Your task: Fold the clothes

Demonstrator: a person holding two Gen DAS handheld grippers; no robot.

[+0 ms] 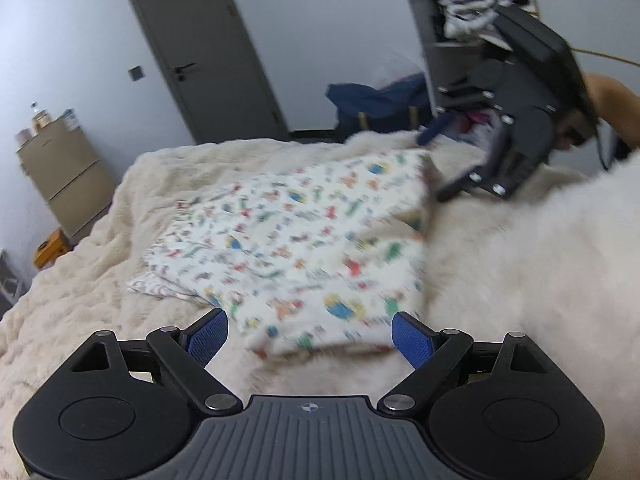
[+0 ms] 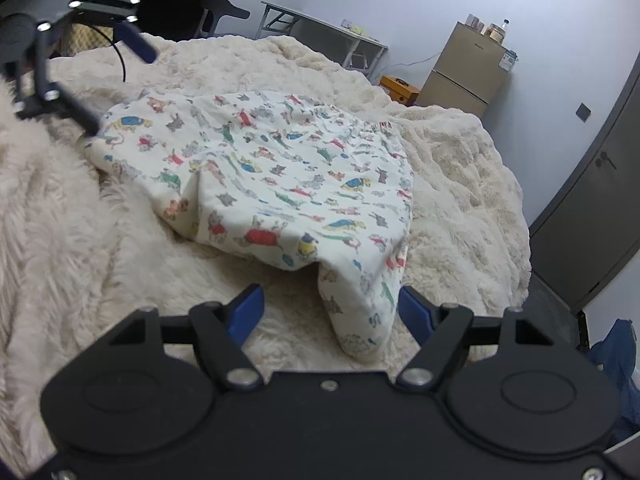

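A white garment [image 1: 304, 232] printed with small colourful animals lies folded on a cream fluffy blanket [image 1: 80, 300]. My left gripper [image 1: 310, 336] is open at the garment's near corner, which sits between the blue pads [image 1: 208, 336] without either pressing on it. Across the cloth, my right gripper [image 1: 440, 158] hovers open at the far corner. In the right wrist view the same garment [image 2: 280, 168] spreads over the blanket [image 2: 460, 168], and a hanging corner lies inside my open right gripper [image 2: 332, 314], close to the right pad. The left gripper [image 2: 112, 84] shows open at the top left.
A grey door [image 1: 200, 48] and a beige fridge [image 1: 64, 176] stand beyond the bed. A blue bag [image 1: 376, 104] lies on the floor by a dark shelf of clothes. A folding table [image 2: 320, 28] and a yellow box [image 2: 400, 90] are near the wall. A person's arm [image 1: 612, 96] holds the right gripper.
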